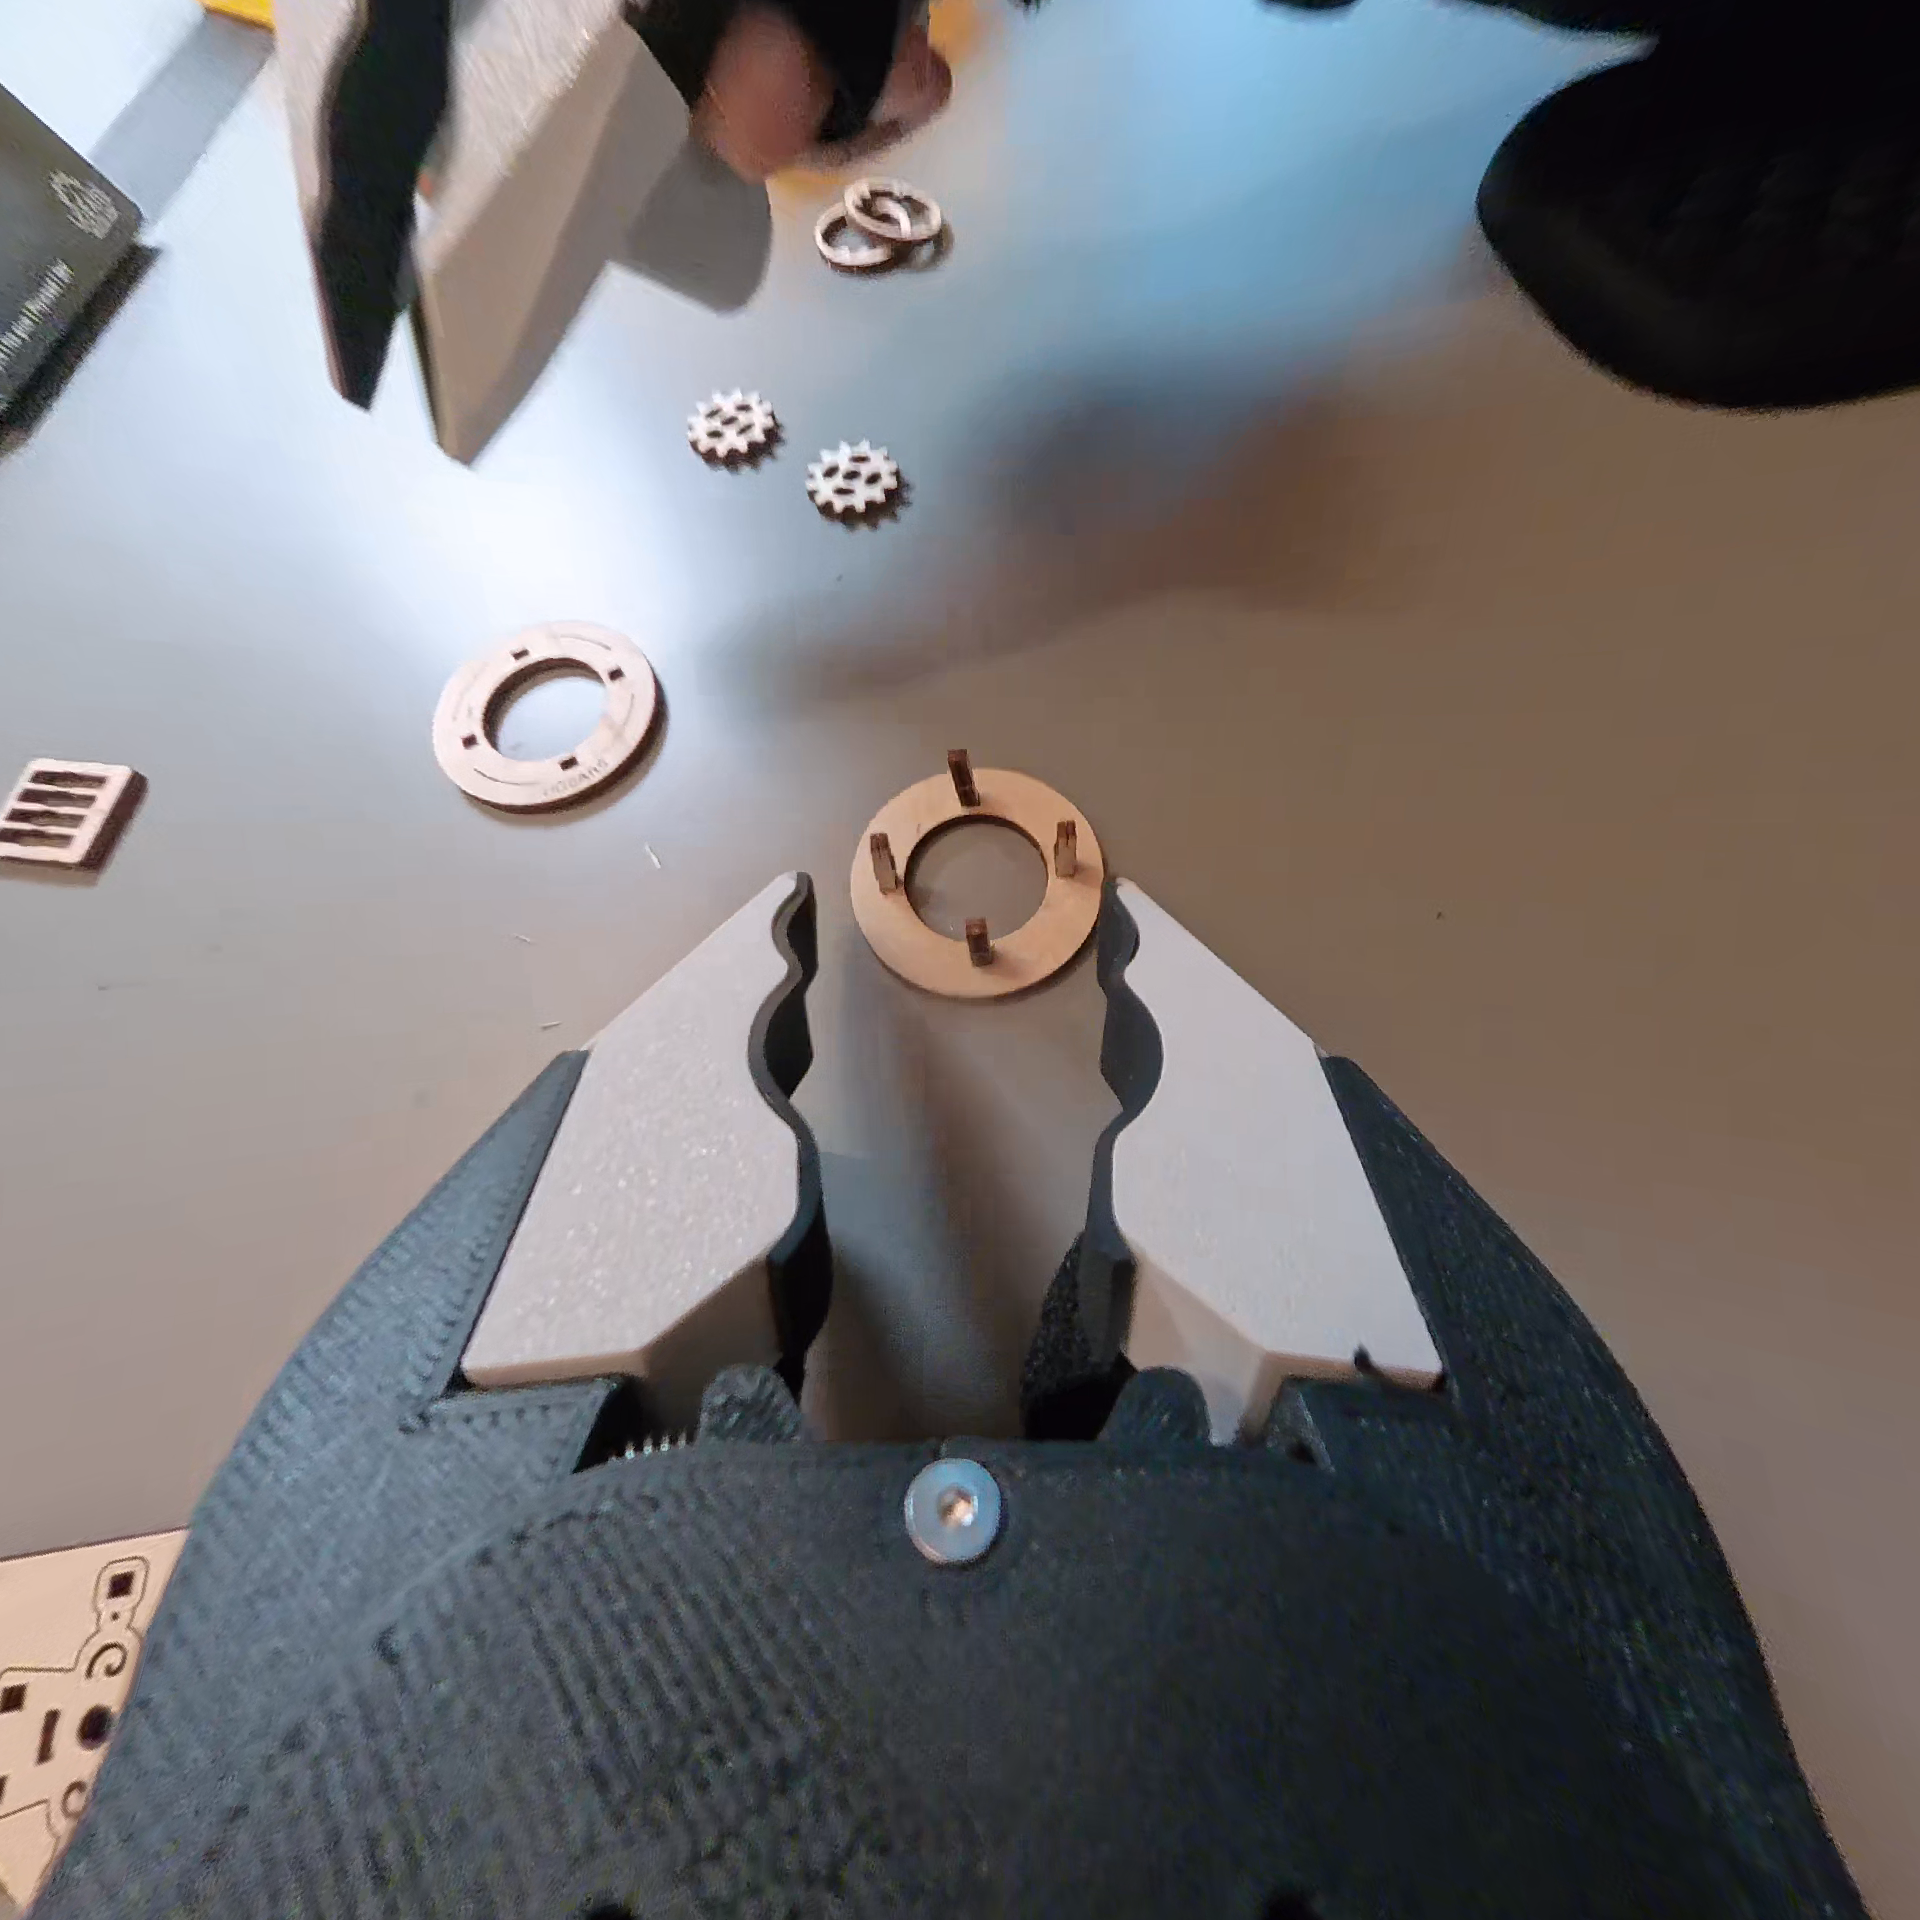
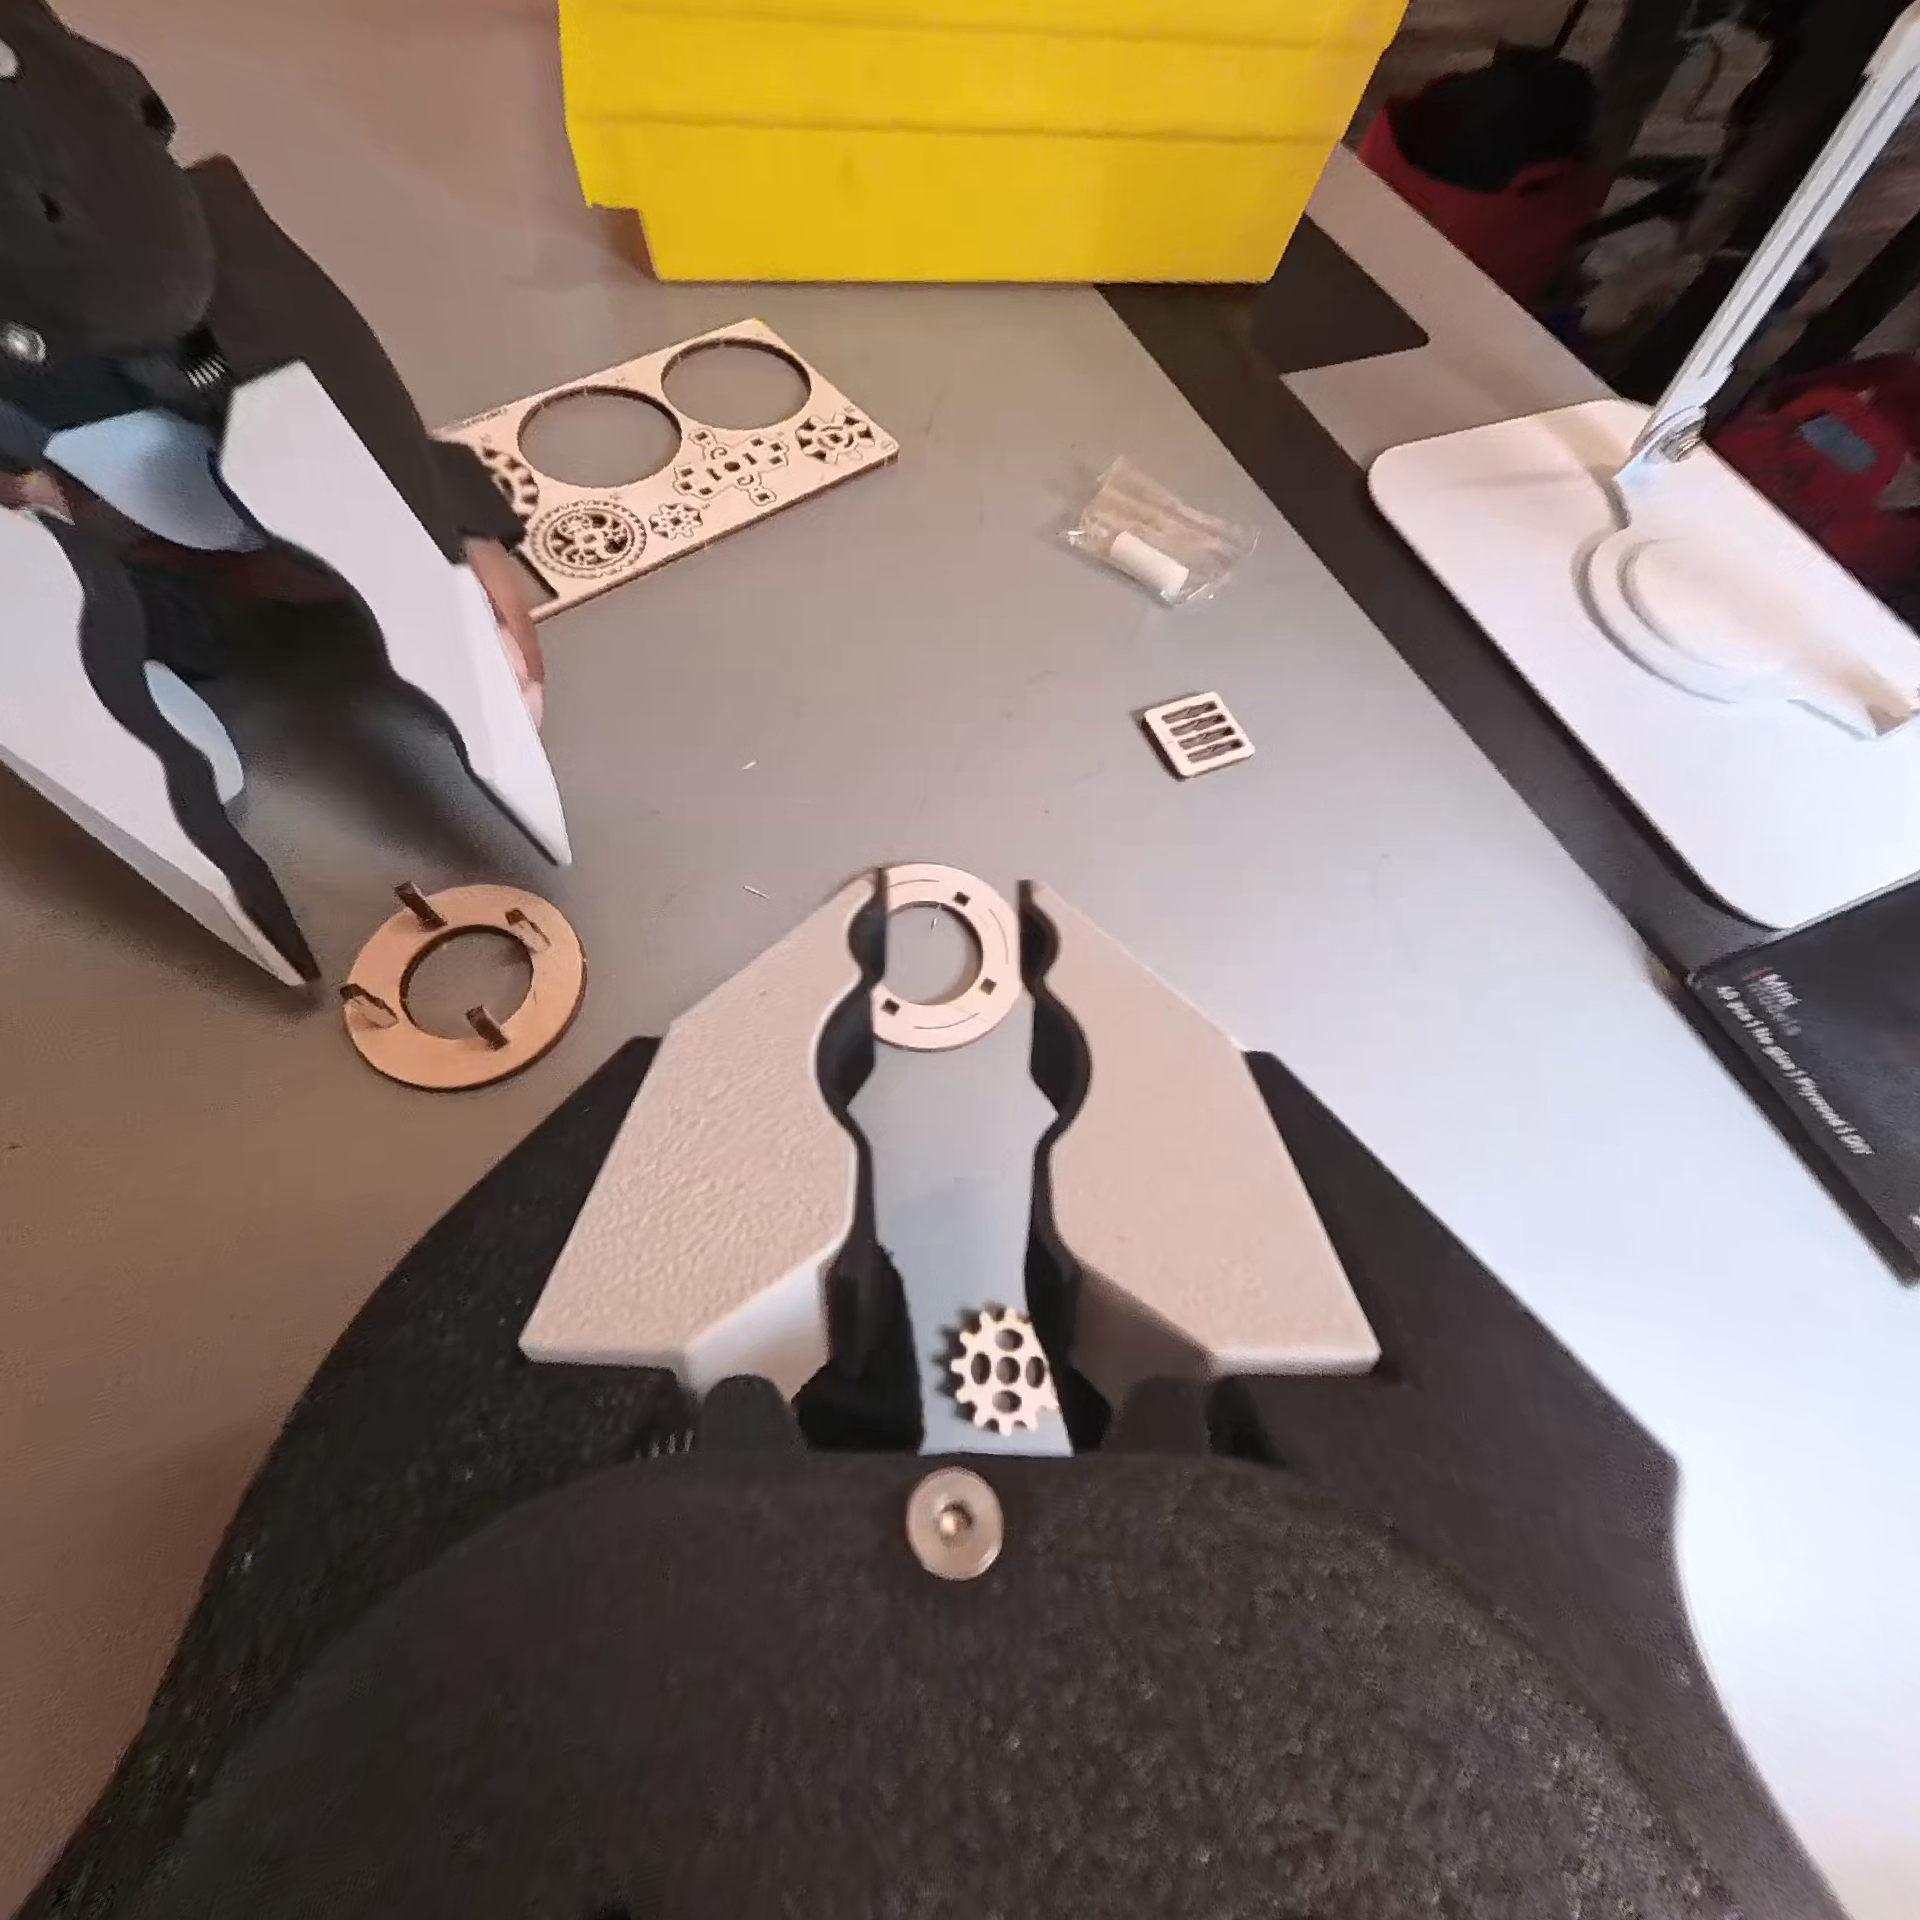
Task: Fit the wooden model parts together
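Only the right wrist view shows the yellow bin and punched wooden sheet; only the left shows two loose gears. The left tongs gape, empty, around the pegged ring. The right tongs stand part open about the slotted ring, perhaps touching it. Bare surface lies ahead.

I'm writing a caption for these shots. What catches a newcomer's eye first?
The open left hand-held gripper straddles a wooden ring with four upright pegs on the grey table. The open right hand-held gripper hovers over a slotted ring; behind, a bright yellow bin.
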`<state>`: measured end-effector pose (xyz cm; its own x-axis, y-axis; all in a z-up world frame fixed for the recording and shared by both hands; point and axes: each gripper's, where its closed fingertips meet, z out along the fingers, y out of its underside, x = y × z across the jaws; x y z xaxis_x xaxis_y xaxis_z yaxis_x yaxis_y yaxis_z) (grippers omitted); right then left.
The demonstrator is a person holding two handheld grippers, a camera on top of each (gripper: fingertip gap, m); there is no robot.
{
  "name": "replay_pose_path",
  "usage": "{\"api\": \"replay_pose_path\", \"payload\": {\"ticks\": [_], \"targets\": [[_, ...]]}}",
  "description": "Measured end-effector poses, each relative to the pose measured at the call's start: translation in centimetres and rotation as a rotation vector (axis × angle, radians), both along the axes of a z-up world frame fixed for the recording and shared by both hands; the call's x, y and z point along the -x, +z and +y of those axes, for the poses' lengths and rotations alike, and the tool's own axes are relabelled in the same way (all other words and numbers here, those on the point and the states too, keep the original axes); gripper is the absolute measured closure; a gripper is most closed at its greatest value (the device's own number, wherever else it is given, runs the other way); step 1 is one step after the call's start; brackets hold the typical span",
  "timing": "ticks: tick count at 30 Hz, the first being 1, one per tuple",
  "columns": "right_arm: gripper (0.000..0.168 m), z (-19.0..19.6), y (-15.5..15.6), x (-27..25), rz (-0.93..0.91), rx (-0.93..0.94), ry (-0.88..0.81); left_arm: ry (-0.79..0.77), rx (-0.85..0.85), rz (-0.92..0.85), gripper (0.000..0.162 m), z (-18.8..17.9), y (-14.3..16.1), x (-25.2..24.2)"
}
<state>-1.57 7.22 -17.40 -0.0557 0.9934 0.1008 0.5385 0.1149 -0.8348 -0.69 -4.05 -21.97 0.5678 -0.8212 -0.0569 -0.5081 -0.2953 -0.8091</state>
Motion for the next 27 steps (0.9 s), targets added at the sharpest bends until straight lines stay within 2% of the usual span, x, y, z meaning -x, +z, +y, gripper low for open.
{"api": "replay_pose_path", "payload": {"ticks": [4,6,11,16,27], "targets": [[0.113,0.2,-1.4,0.0,-0.113,0.012,0.008,0.061,-0.006,-0.086,0.106,0.2,1.9,0.4],[0.106,0.1,-2.3,-0.1,-0.186,0.009,0.025,0.112,-0.015,-0.123,0.105,0.2,2.9,0.6],[0.105,0.0,-3.7,0.2,-0.288,0.013,0.057,0.257,-0.011,-0.225,0.106,-0.2,4.8,0.8],[0.104,-0.2,-4.5,0.5,-0.354,0.037,0.083,0.376,0.006,-0.253,0.107,-0.6,3.9,0.9],[0.107,-0.4,-5.4,1.3,-0.419,0.035,0.116,0.384,-0.124,-0.231,0.111,-0.4,3.7,2.2]]}}
